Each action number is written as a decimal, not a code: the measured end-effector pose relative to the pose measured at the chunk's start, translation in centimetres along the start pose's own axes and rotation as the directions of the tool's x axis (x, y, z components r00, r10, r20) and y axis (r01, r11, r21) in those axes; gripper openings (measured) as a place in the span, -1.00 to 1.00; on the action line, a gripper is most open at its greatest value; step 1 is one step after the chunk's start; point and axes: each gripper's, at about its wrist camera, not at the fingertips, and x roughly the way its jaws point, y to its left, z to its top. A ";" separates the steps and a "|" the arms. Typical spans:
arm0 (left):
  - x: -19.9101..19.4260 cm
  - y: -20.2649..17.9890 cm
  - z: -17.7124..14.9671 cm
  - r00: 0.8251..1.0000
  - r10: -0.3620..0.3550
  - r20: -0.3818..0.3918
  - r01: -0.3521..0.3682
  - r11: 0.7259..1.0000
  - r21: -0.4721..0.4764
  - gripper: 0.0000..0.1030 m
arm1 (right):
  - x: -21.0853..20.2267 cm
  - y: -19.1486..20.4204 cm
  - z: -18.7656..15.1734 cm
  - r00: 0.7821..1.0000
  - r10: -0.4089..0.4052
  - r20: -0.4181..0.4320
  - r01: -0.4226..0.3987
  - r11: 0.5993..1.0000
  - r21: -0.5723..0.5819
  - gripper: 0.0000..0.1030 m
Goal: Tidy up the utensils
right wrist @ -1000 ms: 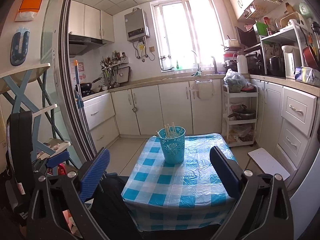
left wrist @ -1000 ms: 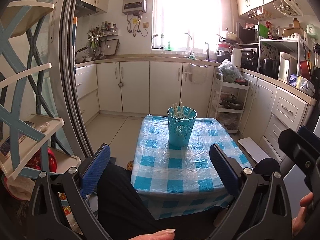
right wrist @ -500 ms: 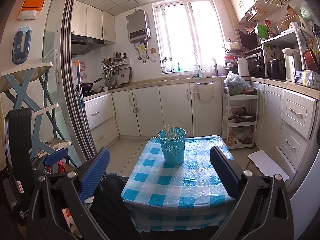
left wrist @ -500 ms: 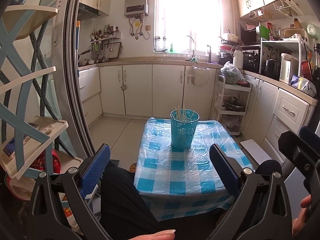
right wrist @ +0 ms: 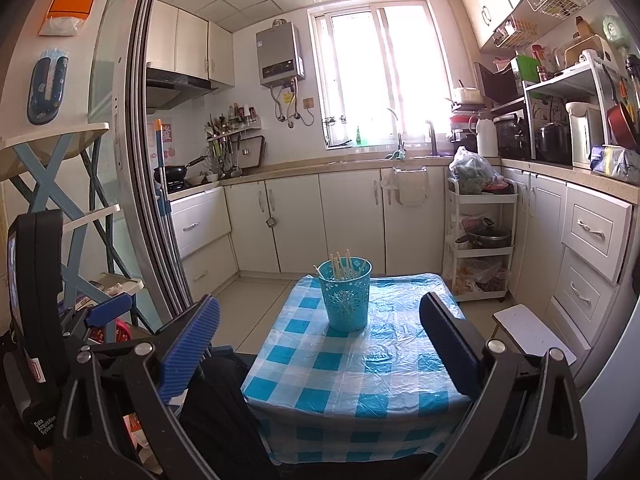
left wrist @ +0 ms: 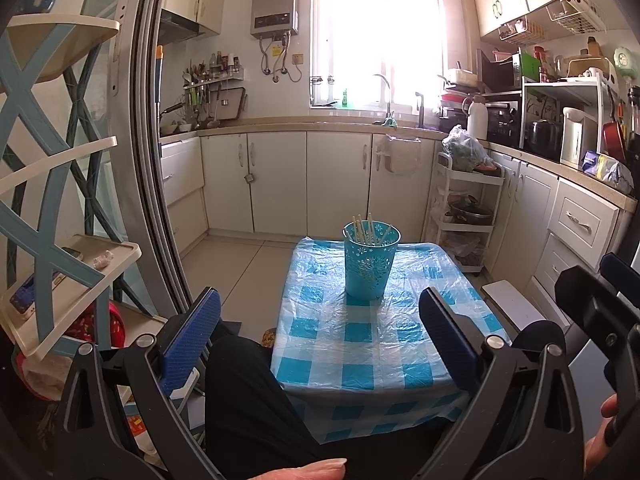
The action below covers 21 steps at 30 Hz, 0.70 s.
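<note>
Chopsticks point(left wrist: 366, 229) stand in a blue cup point(left wrist: 371, 264); left gripper point(left wrist: 318, 332) and right gripper point(right wrist: 318, 334) hang wide open, empty; organizing looks finished.

Blown-out window point(left wrist: 384, 40) backlight, sharp focus, fisheye-bent dark edges

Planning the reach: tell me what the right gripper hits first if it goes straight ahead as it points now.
Probably the blue cup holding the chopsticks. It stands on the checked table just left of the midline of the open right gripper. Nothing shows in between, though depth is unclear.
</note>
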 end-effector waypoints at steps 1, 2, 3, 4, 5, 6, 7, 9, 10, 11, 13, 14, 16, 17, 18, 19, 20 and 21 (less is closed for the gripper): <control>0.0 0.0 0.0 1.000 0.001 0.000 -0.001 1.000 0.000 0.85 | 0.0 0.0 0.0 1.000 0.000 -0.001 0.000 1.000 0.000 0.86; 0.0 0.0 0.0 1.000 0.001 0.001 -0.001 1.000 -0.001 0.85 | 0.0 0.0 0.0 1.000 0.000 0.000 0.000 1.000 0.000 0.86; 0.0 0.0 0.0 1.000 0.001 0.001 -0.001 1.000 -0.001 0.85 | 0.0 0.0 0.0 1.000 -0.001 -0.001 0.001 1.000 -0.001 0.86; -0.1 0.0 0.0 1.000 0.001 0.002 -0.001 1.000 -0.001 0.85 | 0.0 0.0 0.0 1.000 0.001 -0.001 -0.001 1.000 0.000 0.86; -0.1 0.1 0.1 1.000 0.001 0.002 -0.001 1.000 -0.001 0.85 | 0.0 0.0 0.0 1.000 0.001 -0.001 -0.001 1.000 0.001 0.86; -0.1 0.1 0.0 1.000 0.001 0.002 -0.001 1.000 -0.001 0.85 | 0.0 0.0 0.0 1.000 0.000 0.000 0.000 1.000 0.000 0.86; -0.1 0.1 0.0 1.000 0.001 0.001 -0.001 1.000 -0.001 0.85 | 0.0 0.0 0.0 1.000 0.001 0.000 -0.001 1.000 0.000 0.86; -0.2 0.1 0.0 1.000 0.001 0.001 -0.001 1.000 -0.001 0.85 | 0.0 0.0 0.0 1.000 0.001 -0.001 -0.001 1.000 0.000 0.86; -0.2 0.1 0.0 1.000 0.001 0.002 -0.001 1.000 -0.001 0.85 | 0.0 0.0 0.0 1.000 0.000 -0.001 0.000 1.000 0.001 0.86; -0.2 0.1 0.0 1.000 0.001 0.002 -0.001 1.000 0.000 0.85 | 0.0 0.0 0.0 1.000 0.001 -0.001 -0.001 1.000 0.001 0.86; -0.1 0.1 0.0 1.000 0.001 0.002 -0.001 1.000 -0.001 0.85 | 0.0 0.0 0.0 1.000 0.000 -0.001 0.000 1.000 0.001 0.86; -0.1 0.1 0.0 1.000 0.001 0.002 -0.001 1.000 -0.001 0.85 | 0.0 0.0 -0.1 1.000 0.001 -0.002 -0.001 1.000 0.001 0.86; -0.1 0.0 0.0 1.000 0.001 0.002 -0.001 1.000 -0.001 0.85 | -0.1 0.0 -0.1 1.000 0.001 -0.002 -0.001 1.000 0.001 0.86; -0.1 0.1 0.0 1.000 -0.002 0.001 0.002 1.000 -0.002 0.85 | 0.0 0.0 -0.1 1.000 0.001 -0.003 -0.001 1.000 0.001 0.86; -0.2 0.1 0.0 1.000 -0.004 0.000 0.004 1.000 -0.002 0.85 | 0.0 0.0 -0.2 1.000 0.000 -0.004 0.000 1.000 0.002 0.86; -0.2 0.1 0.1 1.000 -0.006 0.001 0.006 1.000 -0.003 0.85 | 0.0 -0.1 -0.3 1.000 0.001 -0.005 -0.001 1.000 0.003 0.86; -0.3 0.2 0.1 1.000 -0.008 0.004 0.008 1.000 -0.004 0.85 | 0.0 -0.2 -0.3 1.000 0.002 -0.007 -0.002 1.000 0.003 0.86; -0.5 0.2 0.0 1.000 -0.010 0.015 0.010 1.000 -0.006 0.85 | -0.1 -0.3 -0.4 1.000 0.002 -0.008 -0.001 1.000 0.004 0.86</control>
